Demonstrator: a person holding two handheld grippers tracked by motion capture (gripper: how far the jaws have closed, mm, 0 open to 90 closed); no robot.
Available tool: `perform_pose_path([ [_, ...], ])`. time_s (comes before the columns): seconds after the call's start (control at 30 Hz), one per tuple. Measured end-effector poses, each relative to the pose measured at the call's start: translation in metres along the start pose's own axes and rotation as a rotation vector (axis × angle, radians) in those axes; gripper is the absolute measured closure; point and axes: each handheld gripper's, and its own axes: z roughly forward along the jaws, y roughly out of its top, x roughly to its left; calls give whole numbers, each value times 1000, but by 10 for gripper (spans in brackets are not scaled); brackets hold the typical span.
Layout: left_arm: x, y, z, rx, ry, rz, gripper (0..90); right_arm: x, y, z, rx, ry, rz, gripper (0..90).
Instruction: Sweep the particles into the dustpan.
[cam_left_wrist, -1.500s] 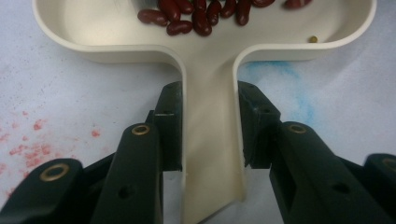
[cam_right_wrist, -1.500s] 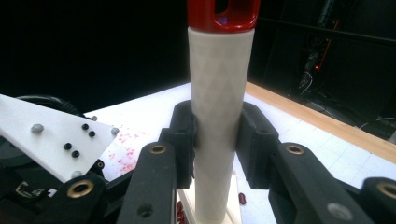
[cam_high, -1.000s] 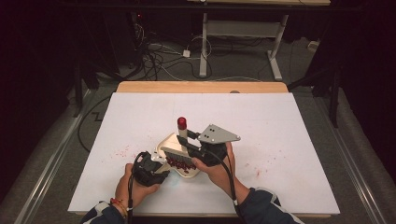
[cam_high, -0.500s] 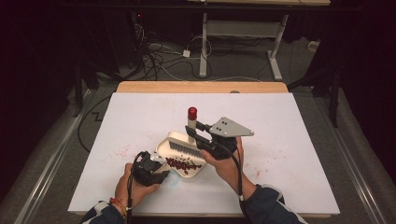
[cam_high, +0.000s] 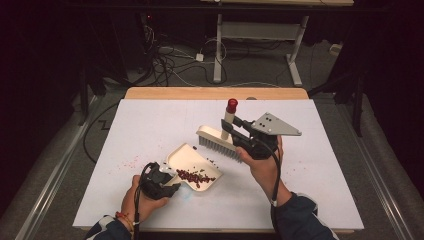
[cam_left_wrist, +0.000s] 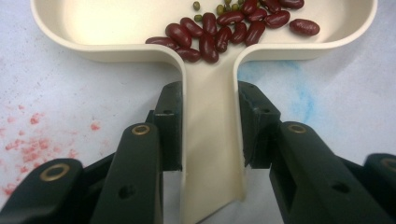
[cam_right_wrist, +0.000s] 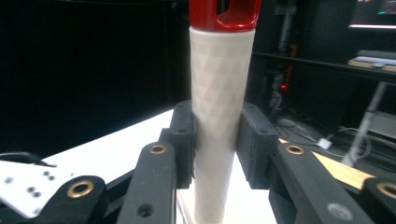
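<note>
The left gripper (cam_high: 167, 178) pinches the flat handle of the cream dustpan (cam_high: 192, 162); in the left gripper view its pads (cam_left_wrist: 170, 126) press on both edges of that handle, just behind where it widens into the tray. Ahead of these fingers, dark red beans (cam_left_wrist: 224, 30) and a few small green ones lie heaped against the tray's rear wall. The dustpan rests on the white table (cam_high: 150, 125), its open mouth pointing away from the fingers.

The right gripper (cam_high: 231, 129) clamps the pale, faceted handle of the brush (cam_high: 217, 142); in the right gripper view its pads (cam_right_wrist: 184, 140) squeeze the handle at mid-height, the red cap (cam_right_wrist: 225, 14) standing above them. The handle is near upright, and the bristled head hangs below the fingers, just beyond the dustpan's mouth; whether the bristles touch the table I cannot tell.

A few stray beans lie near the dustpan's mouth. Beyond both pairs of fingers the table lies open and bare to its far wooden edge (cam_high: 215, 93); faint red smears mark the surface beside the left fingers.
</note>
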Motion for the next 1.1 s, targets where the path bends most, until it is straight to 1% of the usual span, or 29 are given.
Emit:
perform_pose_path([
  [0.13,-2,-1,-1,8,4,6,641,-10,-1,-2,5,-34,8,703],
  [0.17,-2,-2,-2,8,2,7,641,-14,-1,-3,9,-54,9,703],
  [0.2,-2,-3,-2,6,-1,5,641,-14,-1,-3,9,-54,9,703],
  [0.3,-3,-5,-4,10,-3,9,641,-20,-3,-3,13,-82,10,703],
  [0.33,-3,-6,-4,12,-5,12,641,-24,-5,-3,16,-88,17,703],
  [0.37,-3,-6,-4,12,-6,15,641,-24,-5,-3,16,-88,17,703],
  [0.4,-3,-7,-5,12,-10,16,641,-26,-6,-2,18,-95,25,703],
  [0.47,-4,-8,-6,14,-13,18,641,-30,-8,-2,23,-104,29,704],
  [0.5,-4,-9,-6,17,-14,21,641,-34,-10,0,26,-117,27,703],
  [0.53,-4,-10,-7,16,-16,19,641,-34,-10,0,26,-117,27,703],
  [0.63,-4,-12,-8,16,-19,20,641,-40,-15,6,41,-134,36,703],
  [0.67,-4,-13,-8,19,-20,25,641,-40,-15,6,41,-134,36,703],
  [0.77,-4,-14,-9,21,-24,23,641,-43,-19,14,48,-151,36,704],
  [0.8,-4,-14,-9,21,-24,23,641,-43,-20,21,50,-161,34,703],
  [0.83,-4,-13,-9,23,-25,23,641,-43,-20,21,50,-161,34,703],
  [0.87,-4,-13,-9,23,-25,23,641,-42,-22,30,52,-166,20,704],
  [0.9,-4,-13,-9,23,-26,23,641,-42,-22,30,52,-166,20,704],
  [1.0,-3,-13,-9,23,-27,21,641,-40,-26,48,64,-159,21,704],
  [1.03,-3,-13,-9,22,-28,21,641,-36,-28,58,77,-159,21,703],
  [1.07,-3,-14,-9,21,-29,20,641,-36,-28,58,77,-159,21,703],
  [1.1,-2,-14,-9,23,-31,22,641,-35,-29,63,77,-150,18,704],
])
